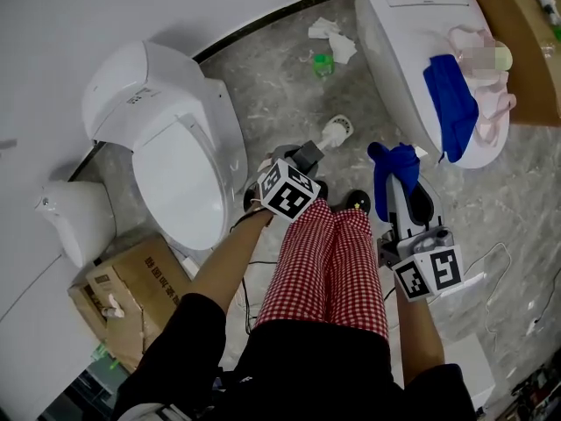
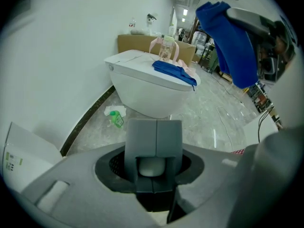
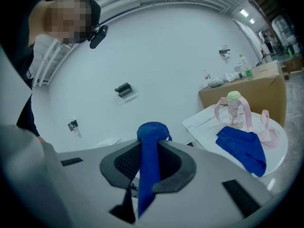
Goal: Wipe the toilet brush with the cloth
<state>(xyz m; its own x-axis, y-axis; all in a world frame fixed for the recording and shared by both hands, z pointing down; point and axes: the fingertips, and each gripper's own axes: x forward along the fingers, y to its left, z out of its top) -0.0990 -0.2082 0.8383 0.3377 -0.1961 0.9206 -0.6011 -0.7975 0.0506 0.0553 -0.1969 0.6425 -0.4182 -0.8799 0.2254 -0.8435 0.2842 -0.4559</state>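
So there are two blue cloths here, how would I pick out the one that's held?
Start at the person's red-checked trousers; just to their right is the right gripper. The blue cloth pinched in its jaws hangs bunched in the air, whereas the other blue cloth lies spread on the white toilet lid beside a pink-strapped bottle.

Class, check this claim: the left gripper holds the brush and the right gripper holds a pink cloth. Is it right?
No. The cloth in the right gripper is blue, not pink; the right gripper view shows it. The left gripper does hold the brush.
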